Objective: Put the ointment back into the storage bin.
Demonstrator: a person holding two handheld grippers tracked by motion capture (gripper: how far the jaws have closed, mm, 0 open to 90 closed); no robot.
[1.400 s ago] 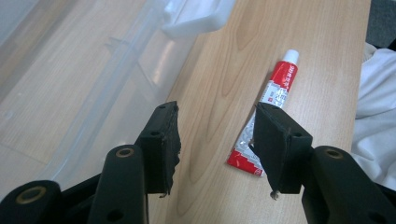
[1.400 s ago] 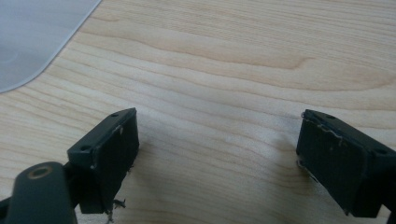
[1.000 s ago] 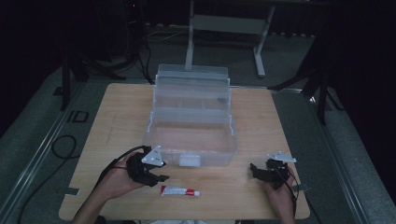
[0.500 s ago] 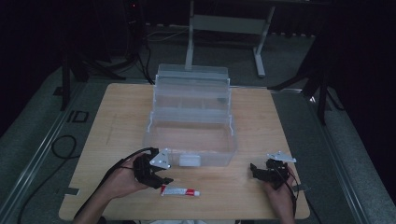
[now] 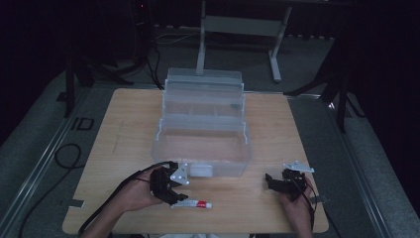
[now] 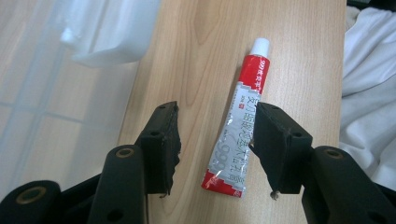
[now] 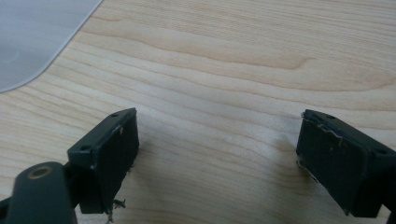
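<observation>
While left claw (image 6: 212,140) straddles the tube (image 6: 236,133), lower centre on tabletop (image 5: 124,129), jaws just narrowing but not yet pressing | right claw (image 7: 217,158) open, empty | risk: off-centre tube slips sideways or gets crushed.

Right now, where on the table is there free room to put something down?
Bare wood lies left and right of the clear box, up to the table edges. The front strip is crowded: left gripper over the tube, right gripper.
</observation>
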